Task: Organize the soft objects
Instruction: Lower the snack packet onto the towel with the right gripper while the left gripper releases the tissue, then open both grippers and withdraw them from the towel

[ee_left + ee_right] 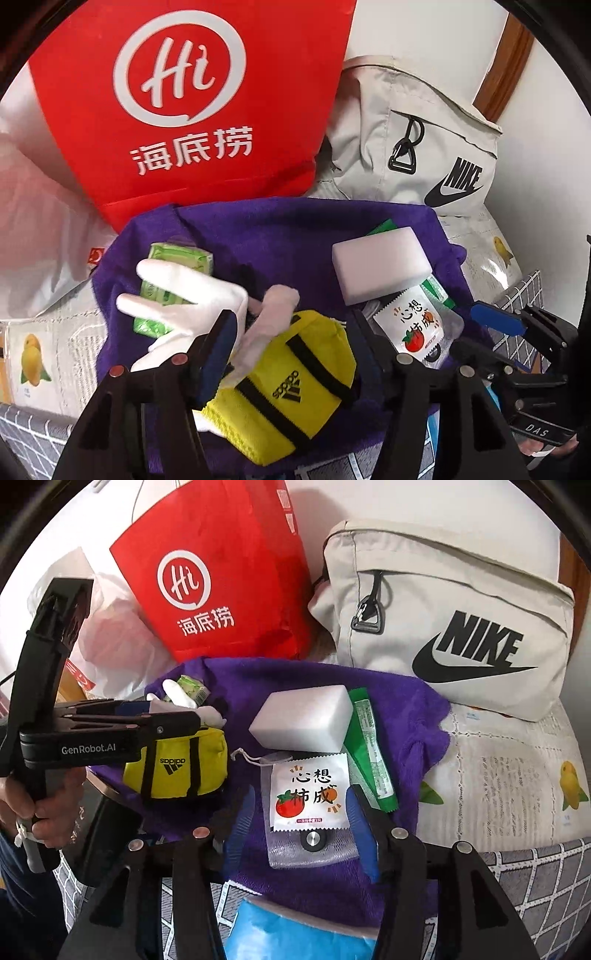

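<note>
Left wrist view: left gripper — jaws partly apart, straddling a small yellow fabric duffel-shaped pouch with black straps and a white cloth glove; whether the pads press on either I cannot tell. Both lie on a purple fleece towel, beside a green tissue packet, a white foam block and a white sachet printed with a tomato. A red paper bag and a beige fabric bag stand behind.

Right wrist view: right gripper — jaws partly apart on either side of the sachet, which lies on a clear mesh pouch; grip not discernible. A green flat wrapper lies beside the foam block. The surface wears a lemon-print cover.
</note>
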Demonstrator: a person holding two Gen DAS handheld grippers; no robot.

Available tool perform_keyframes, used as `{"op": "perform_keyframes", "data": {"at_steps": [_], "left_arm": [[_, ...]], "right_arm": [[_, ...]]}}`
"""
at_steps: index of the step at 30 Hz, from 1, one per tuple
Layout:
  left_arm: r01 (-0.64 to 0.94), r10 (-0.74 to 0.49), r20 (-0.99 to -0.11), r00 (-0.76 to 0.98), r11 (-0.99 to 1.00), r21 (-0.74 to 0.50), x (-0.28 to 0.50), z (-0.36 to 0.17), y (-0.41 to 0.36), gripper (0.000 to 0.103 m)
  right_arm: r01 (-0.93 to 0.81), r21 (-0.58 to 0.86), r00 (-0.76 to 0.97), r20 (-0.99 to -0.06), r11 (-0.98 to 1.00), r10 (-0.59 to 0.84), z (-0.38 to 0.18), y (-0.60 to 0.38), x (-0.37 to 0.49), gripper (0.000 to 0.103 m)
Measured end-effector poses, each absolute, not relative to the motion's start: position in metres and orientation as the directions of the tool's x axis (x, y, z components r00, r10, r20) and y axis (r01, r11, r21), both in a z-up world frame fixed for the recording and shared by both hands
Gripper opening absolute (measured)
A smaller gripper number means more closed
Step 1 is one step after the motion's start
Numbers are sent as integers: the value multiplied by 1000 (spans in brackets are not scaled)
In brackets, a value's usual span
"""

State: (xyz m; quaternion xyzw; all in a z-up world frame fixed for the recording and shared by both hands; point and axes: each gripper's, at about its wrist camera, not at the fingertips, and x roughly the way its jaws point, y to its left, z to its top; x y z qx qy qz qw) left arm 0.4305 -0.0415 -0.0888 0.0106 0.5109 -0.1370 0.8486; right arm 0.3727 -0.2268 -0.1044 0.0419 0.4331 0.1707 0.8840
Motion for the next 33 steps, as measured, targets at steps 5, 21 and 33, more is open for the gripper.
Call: {"op": "perform_keyframes", "data": {"at_steps": [5, 21, 33], "left_arm": [[225, -209, -864, 459, 968, -115, 415, -74, -37, 64], [140, -125, -836, 534, 988, -58, 320, -29, -27, 88], [80, -86, -773, 629, 996, -45, 220, 6, -16, 96]], "right_arm": [[-240, 218, 583, -747, 946, 320, -94, -233, 360, 51], [-206, 167, 653, -710, 964, 262, -53, -240, 282, 71], [-196, 120, 716, -661, 973, 225, -22, -226, 207, 88]]}}
